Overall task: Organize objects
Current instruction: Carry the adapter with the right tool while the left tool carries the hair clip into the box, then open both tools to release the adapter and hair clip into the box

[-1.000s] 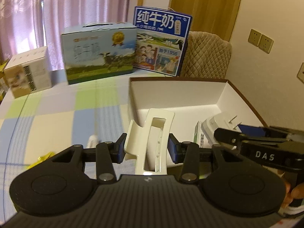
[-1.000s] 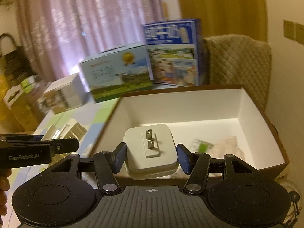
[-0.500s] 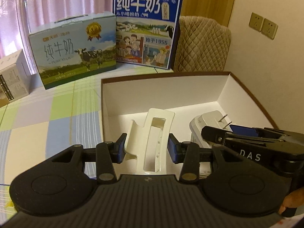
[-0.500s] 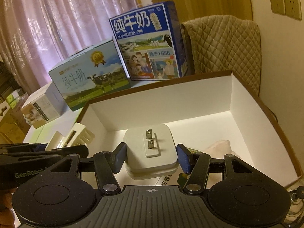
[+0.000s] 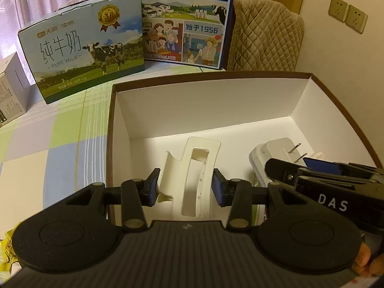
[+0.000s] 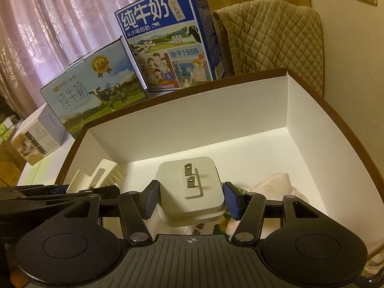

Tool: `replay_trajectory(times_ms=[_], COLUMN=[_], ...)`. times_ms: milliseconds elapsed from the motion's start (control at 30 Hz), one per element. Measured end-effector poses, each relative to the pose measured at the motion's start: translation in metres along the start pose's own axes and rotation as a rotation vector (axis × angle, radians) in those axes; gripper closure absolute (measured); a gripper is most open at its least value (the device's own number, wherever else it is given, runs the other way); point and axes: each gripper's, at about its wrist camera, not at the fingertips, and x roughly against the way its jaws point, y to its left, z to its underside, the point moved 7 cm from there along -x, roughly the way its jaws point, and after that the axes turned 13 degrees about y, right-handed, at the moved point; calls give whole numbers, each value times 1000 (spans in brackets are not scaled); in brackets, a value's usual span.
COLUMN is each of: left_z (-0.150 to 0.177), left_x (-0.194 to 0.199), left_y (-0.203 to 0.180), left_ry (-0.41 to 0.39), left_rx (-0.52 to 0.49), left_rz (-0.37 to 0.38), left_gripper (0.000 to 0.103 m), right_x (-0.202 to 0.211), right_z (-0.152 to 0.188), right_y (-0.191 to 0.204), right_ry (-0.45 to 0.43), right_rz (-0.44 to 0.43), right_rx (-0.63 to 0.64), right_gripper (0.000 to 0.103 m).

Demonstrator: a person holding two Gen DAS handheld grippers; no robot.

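My left gripper is shut on a cream plastic hair claw clip, held over the inside of the brown-rimmed white box. The clip also shows at the left in the right wrist view. My right gripper is shut on a white plug charger with two metal prongs pointing up, held low inside the same box. From the left wrist, the charger and the right gripper sit just to the right of the clip.
A pale pink cloth and a printed packet lie on the box floor. Two milk cartons stand behind the box on the checked tablecloth. A quilted chair and a wall stand at the right.
Both grippers moved forward over the box and lower into it, still holding the clip and the charger. The box now fills more of both views.
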Motion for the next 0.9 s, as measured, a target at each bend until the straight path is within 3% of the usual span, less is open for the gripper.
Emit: replay_trajectory(times_ms=[500, 733, 900], left_z=[-7, -4, -4], left_x=[-7, -6, -3], left_y=[-1, 2, 3], left_ry=[2, 3, 1], left_rx=[-23, -18, -13], left_rz=[-21, -18, -13], left_gripper=[63, 55, 44], right_x=[-3, -3, 5], right_z=[-1, -2, -8], right_y=[-5, -4, 0], right_ry=[12, 4, -60], right_rz=[-10, -41, -119], right_rx=[-25, -43, -75], right_gripper=[49, 48, 48])
